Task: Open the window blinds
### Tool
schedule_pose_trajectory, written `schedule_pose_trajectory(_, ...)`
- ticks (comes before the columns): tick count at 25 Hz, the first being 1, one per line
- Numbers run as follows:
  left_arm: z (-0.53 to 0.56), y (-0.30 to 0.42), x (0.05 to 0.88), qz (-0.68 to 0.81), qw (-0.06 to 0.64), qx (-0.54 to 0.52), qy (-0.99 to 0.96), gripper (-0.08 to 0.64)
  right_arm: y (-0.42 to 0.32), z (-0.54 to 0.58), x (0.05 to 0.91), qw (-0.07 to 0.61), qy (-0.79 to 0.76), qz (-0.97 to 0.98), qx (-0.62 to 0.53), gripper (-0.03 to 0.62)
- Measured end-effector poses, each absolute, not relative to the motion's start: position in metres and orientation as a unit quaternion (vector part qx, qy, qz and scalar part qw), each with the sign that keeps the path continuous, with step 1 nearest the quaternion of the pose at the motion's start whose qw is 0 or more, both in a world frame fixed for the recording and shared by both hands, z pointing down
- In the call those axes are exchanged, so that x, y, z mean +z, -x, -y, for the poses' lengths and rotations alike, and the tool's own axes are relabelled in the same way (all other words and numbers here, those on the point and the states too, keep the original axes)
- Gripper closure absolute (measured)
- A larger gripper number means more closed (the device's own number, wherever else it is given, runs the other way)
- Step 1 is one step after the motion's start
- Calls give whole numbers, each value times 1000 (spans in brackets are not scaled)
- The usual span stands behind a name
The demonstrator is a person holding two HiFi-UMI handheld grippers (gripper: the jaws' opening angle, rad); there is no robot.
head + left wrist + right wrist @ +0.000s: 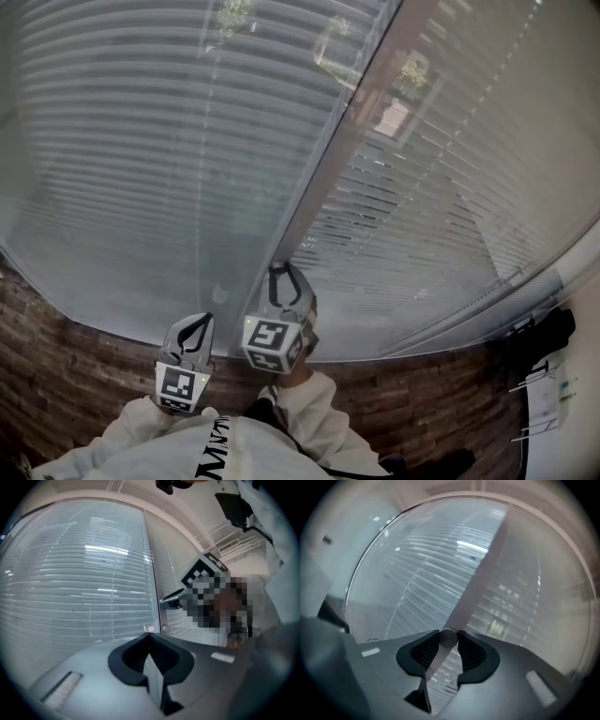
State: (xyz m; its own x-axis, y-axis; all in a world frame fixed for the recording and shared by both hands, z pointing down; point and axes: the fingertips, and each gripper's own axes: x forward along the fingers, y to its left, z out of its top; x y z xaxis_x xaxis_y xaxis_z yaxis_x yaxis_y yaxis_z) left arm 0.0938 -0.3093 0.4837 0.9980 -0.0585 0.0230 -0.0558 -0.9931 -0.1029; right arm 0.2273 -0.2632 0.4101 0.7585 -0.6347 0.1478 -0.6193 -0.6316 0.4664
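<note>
Fingers point(419, 656) of the right gripper point(286, 270) clasp the wand point(449, 638); left gripper point(149, 639) closed, empty. Blinds point(141, 169) are shut; twisting remains, it seems.

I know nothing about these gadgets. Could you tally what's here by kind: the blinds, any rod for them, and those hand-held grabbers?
Blinds: 2, the left blind and the right blind
Wands: 1, the wand
Grippers: 2, the left gripper and the right gripper
Total: 5
</note>
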Motion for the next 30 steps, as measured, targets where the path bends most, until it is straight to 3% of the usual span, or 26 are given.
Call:
schedule_pose_trajectory(5,313,-87,486,-39,50,-17,998,560,-236,254,411,-94,-917,374,98,463)
schedule_pose_trajectory(10,318,-80,487,-51,49,-20,997,560,-235,258,423,-425,-796,368,226,470)
schedule_pose_trajectory(12,319,-79,487,-54,50,-20,997,560,-234,262,424,-532,-722,364,252,473)
schedule_pose_trajectory(14,320,-77,488,-56,50,-20,997,560,-233,263,423,-581,-681,363,257,486)
schedule_pose_trajectory(16,320,-76,488,-56,50,-20,997,560,-232,262,421,-564,-695,372,247,499)
schedule_pose_trajectory(18,319,-74,489,-56,49,-21,997,560,-230,260,418,-493,-744,393,223,496)
schedule_pose_trajectory(23,315,-76,493,-50,47,-26,997,560,-221,256,415,-204,-873,422,131,419)
schedule_pose_trajectory(30,307,-82,496,-40,47,-27,998,560,-211,262,402,237,-894,379,-37,416)
